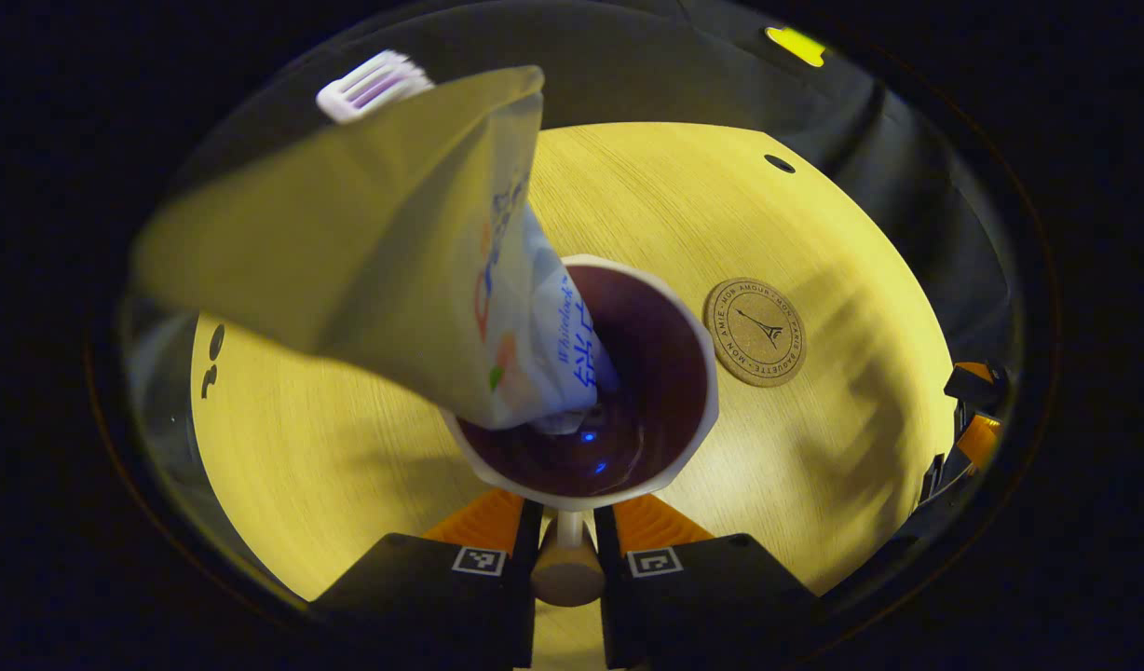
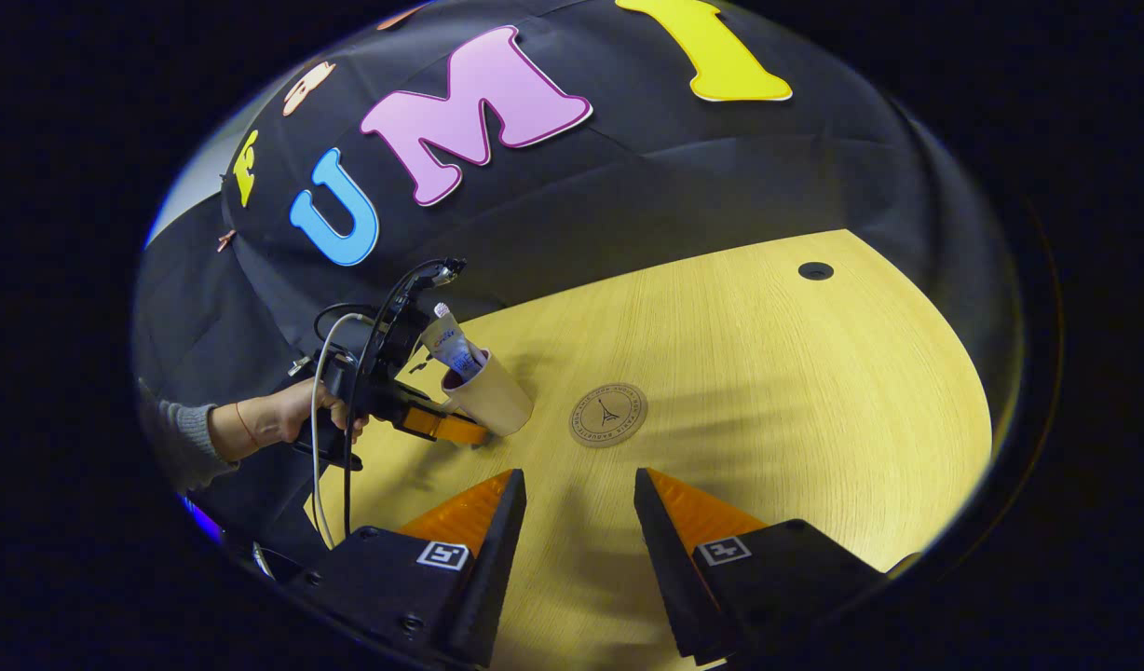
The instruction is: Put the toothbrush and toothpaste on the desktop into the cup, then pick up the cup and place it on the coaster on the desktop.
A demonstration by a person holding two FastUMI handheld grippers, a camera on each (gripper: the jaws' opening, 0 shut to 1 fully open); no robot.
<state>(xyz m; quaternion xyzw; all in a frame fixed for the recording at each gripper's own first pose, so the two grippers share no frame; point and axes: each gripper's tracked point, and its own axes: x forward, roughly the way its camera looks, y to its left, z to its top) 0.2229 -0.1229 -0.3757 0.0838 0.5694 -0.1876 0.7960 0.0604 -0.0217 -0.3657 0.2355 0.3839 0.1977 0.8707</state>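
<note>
A: While the left gripper (image 1: 567, 527) is pinched on the cup (image 1: 693, 373), what does its own view give?

B: Both fingers press on the cup's thin handle post, which ends in a rounded wooden knob. Cup is pale outside with a faceted rim and a dark, glossy inside. Toothpaste (image 1: 535, 345) stands slanted in it — soft white printed tube, flat crimped end up and leaning to the left. Toothbrush (image 1: 372, 84) rises behind the tube; its white bristled head shows at the far left.

A: Coaster?

B: Round cork disc with a stamped ring of text, coaster (image 1: 755, 332) lies flat on the desktop (image 1: 814, 447), just right of the cup, apart from it. Desktop is pale wood laminate with fine straight grain and a small dark round hole at the far side.

A: Right gripper view?

B: Right gripper (image 2: 579, 508) has its fingers spread wide, nothing between them, over bare wood at the near edge. Farther off on the left, a hand (image 2: 302, 410) in a grey knit sleeve holds the other gripper, cables looping from it — cup tilted, with the coaster to its right.
</note>
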